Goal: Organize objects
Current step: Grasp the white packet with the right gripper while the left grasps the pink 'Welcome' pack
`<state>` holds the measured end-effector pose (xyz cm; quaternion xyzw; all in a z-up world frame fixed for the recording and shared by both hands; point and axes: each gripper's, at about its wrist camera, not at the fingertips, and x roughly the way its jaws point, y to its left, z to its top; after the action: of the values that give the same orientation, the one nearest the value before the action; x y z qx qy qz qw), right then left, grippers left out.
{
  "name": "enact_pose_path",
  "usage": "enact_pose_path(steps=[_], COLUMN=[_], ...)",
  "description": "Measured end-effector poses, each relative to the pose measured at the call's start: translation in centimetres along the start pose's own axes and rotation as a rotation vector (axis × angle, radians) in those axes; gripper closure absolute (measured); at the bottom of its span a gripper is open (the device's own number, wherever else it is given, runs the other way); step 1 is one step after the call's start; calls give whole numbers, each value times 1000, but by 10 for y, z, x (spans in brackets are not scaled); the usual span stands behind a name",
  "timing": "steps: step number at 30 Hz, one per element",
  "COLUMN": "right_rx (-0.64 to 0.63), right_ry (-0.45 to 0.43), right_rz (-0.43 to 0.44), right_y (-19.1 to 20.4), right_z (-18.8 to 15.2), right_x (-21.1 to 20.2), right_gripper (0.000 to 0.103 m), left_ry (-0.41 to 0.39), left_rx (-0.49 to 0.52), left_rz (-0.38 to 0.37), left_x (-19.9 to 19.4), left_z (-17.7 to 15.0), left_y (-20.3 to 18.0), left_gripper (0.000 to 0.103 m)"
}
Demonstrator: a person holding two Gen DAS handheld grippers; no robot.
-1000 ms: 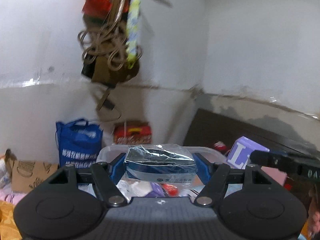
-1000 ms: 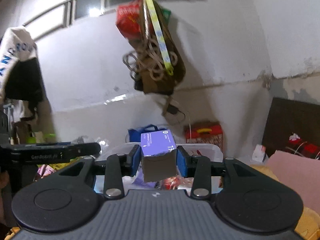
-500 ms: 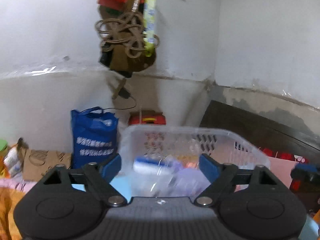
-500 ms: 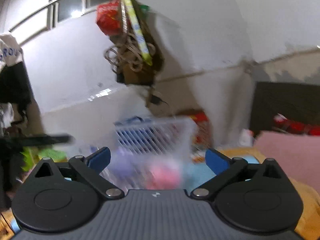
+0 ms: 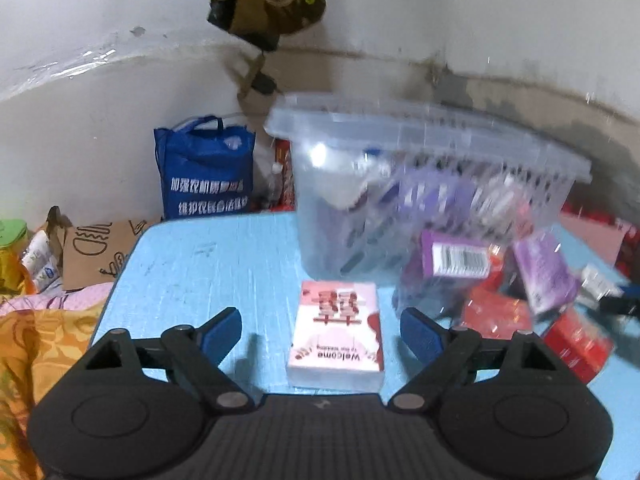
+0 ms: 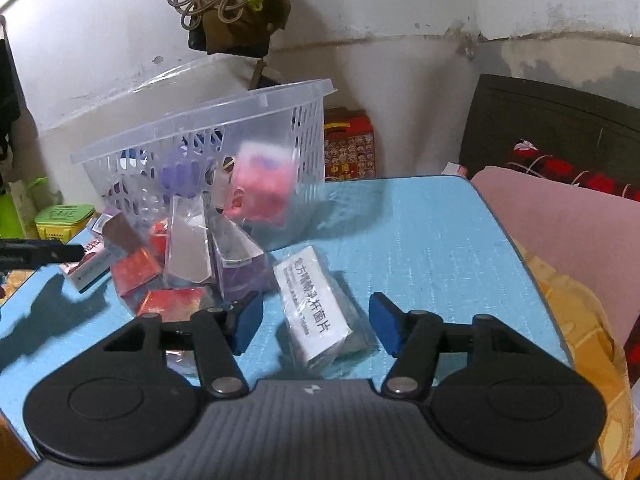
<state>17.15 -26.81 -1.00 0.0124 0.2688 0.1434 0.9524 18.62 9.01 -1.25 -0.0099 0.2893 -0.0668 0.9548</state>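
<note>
A pink "Welcome" box [image 5: 336, 344] lies flat on the light blue table [image 5: 200, 264]. My left gripper [image 5: 320, 330] straddles it with a gap on both sides, and its jaws are closing. My right gripper [image 6: 316, 320] frames a white plastic-wrapped box [image 6: 316, 300] with black print. Its jaws are closing too, and the pads stand apart from the wrap. The clear slotted basket [image 5: 420, 136] [image 6: 200, 120] stands behind, with several boxes inside. Purple boxes [image 5: 456, 258] and red boxes [image 6: 136, 270] are piled against its front.
A blue tote bag [image 5: 204, 172] and a printed cardboard piece [image 5: 100, 248] sit beyond the table's far left edge. Orange cloth [image 5: 40, 340] lies to the left. A pink cushion [image 6: 560, 220] borders the table's right edge. A red carton [image 6: 350, 144] stands by the wall.
A second ago the left gripper held a wrapped blue-and-white box and the right a purple box above the basket. Both let go, and both grippers sank to the table around other boxes.
</note>
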Motion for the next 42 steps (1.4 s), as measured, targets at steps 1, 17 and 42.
enact_pose_path(steps=[1,17,42], right_rx=[1,-20,18], right_ry=[-1,-60,-219], right_rz=[-2,13,33], right_y=[1,4,1], right_z=[1,-5,1], right_x=[1,-6,-48], right_gripper=[44,60,60], left_ry=[3,-28,-201], left_rx=[7,-28,-60], left_rz=[8,-33,-18], left_x=[1,-6,-64], left_z=[-4,-14,-19], left_y=[-1,4,6], left_gripper=[13,48,48])
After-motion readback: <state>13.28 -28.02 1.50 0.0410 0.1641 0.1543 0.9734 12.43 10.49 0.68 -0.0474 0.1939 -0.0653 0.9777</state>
